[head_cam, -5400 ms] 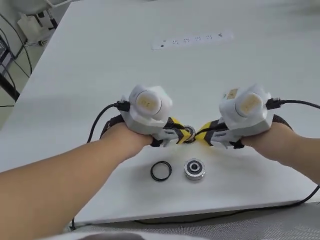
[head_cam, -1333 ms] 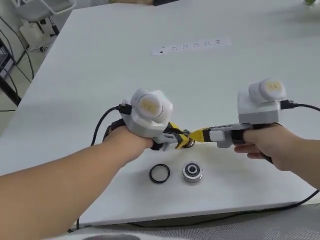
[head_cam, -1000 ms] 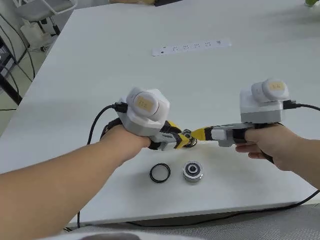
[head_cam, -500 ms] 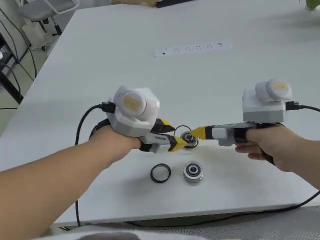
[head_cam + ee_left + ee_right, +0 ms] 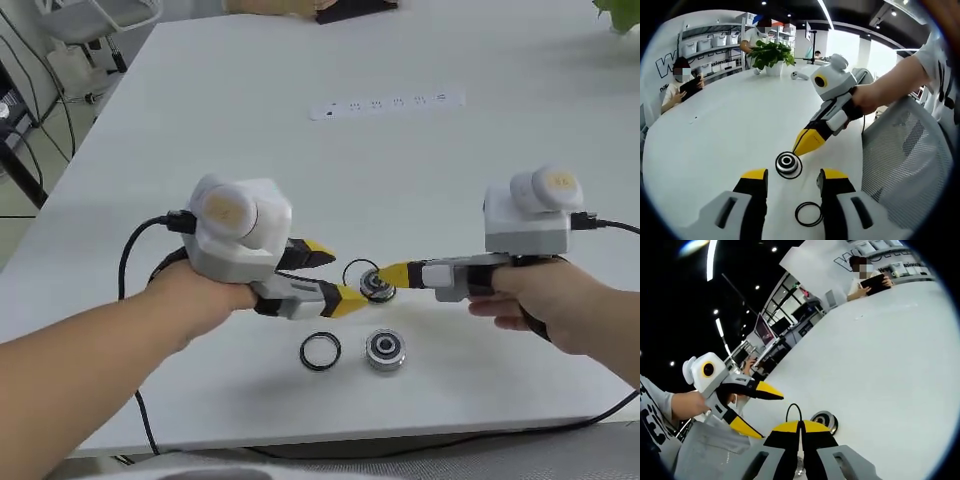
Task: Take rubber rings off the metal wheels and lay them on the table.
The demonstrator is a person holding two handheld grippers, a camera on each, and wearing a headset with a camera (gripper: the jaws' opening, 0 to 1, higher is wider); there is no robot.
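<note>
- Black rubber ring (image 5: pixel 357 272) sits pinched in the closed jaws of your right gripper (image 5: pixel 392 275). Its loop stands loose against the metal wheel (image 5: pixel 377 287) near the table's front edge.
- Your left gripper (image 5: pixel 335 275) holds its yellow-tipped jaws wide apart, gripping nothing, with the tips just left of that wheel.
- The white table (image 5: pixel 250 130) also bears a loose ring (image 5: pixel 320 351) lying flat, with a second wheel (image 5: pixel 385 349) just beside it. Both lie nearer to you than the grippers.
- A white power strip (image 5: pixel 387 103) lies well beyond your hands.
</note>
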